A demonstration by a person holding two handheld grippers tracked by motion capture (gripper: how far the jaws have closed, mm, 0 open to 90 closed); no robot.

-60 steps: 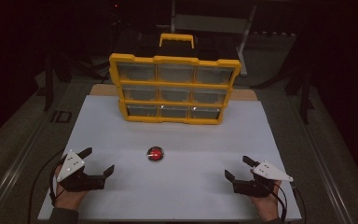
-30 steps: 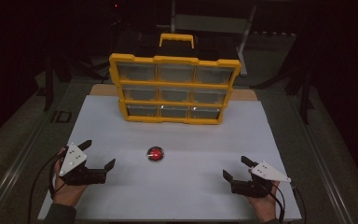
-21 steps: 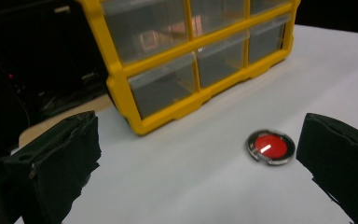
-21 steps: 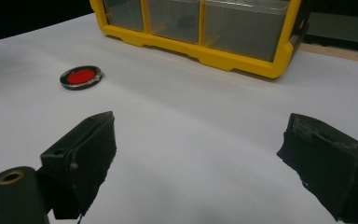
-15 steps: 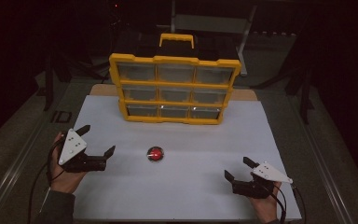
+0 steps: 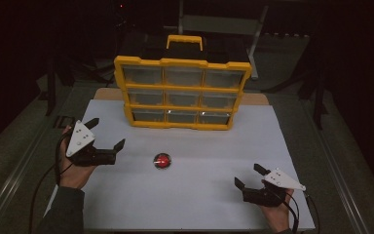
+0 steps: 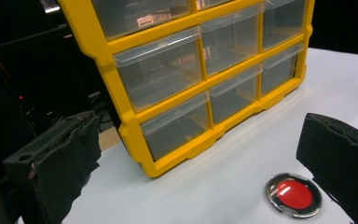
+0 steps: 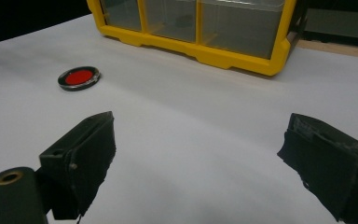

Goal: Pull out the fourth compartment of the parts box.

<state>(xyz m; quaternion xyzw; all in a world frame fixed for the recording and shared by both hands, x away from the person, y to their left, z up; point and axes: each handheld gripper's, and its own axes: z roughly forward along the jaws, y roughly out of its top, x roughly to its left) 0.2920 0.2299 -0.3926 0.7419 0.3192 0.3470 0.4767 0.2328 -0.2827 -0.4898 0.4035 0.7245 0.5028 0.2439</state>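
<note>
The white table point(image 6: 190, 195) fills the lower half of the high view, and the yellow cabinet point(image 6: 182, 92) with its nine clear drawers stands at upper centre. Below it, near the middle of the frame and well apart from the cabinet, lies the small red disc point(image 6: 162, 160), flat on the sheet with a shiny rim.

The left gripper point(image 6: 106, 139) hovers at centre left, tilted, its jaws wide apart and holding nothing; it points toward the disc but is not touching it. In the left gripper view the disc point(image 7: 294, 195) sits at lower right, just inside the right jaw rather than centred in the gap. The right gripper point(image 6: 247, 177) rests at lower right, jaws also spread wide and empty, well apart from the disc, which sits at upper left in its own view point(image 8: 79, 78).

The likely trouble is the disc's thinness: it lies flush on a smooth sheet, so closing jaws could ride over it or push it sliding toward the cabinet. Coming in off-centre, as the left gripper now aims, one jaw could land on top of it and pin it instead of gripping it.
</note>
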